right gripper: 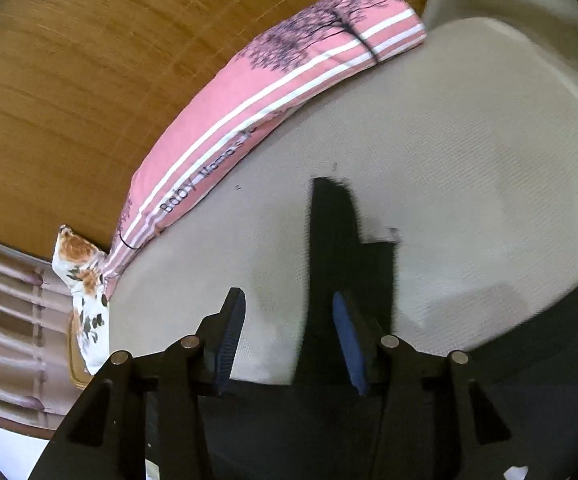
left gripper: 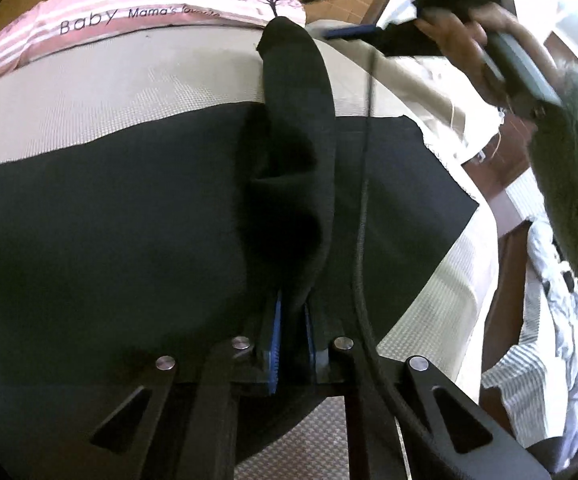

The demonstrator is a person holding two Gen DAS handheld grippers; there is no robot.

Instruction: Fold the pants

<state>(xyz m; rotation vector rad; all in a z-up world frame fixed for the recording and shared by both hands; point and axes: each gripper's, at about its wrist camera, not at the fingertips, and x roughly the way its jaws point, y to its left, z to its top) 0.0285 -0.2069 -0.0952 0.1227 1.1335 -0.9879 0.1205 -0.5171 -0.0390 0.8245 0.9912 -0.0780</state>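
A beige bed [left gripper: 129, 92] carries the black pants [left gripper: 109, 220], spread flat across it below a pink pillow [left gripper: 137, 12] at the headboard side. The left gripper [left gripper: 291, 344] has its fingers nearly together, pinching a raised fold of the pants. The right gripper [right gripper: 285, 340] hangs over the fabric's edge, its fingers apart and gripping nothing.

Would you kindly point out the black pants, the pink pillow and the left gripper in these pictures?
black pants [left gripper: 109, 220]: left wrist view, flat spread part of the cloth.
pink pillow [right gripper: 257, 96]: right wrist view, striped middle of its cover.
left gripper [left gripper: 291, 332]: left wrist view, between its fingertips, shut on a pants fold.
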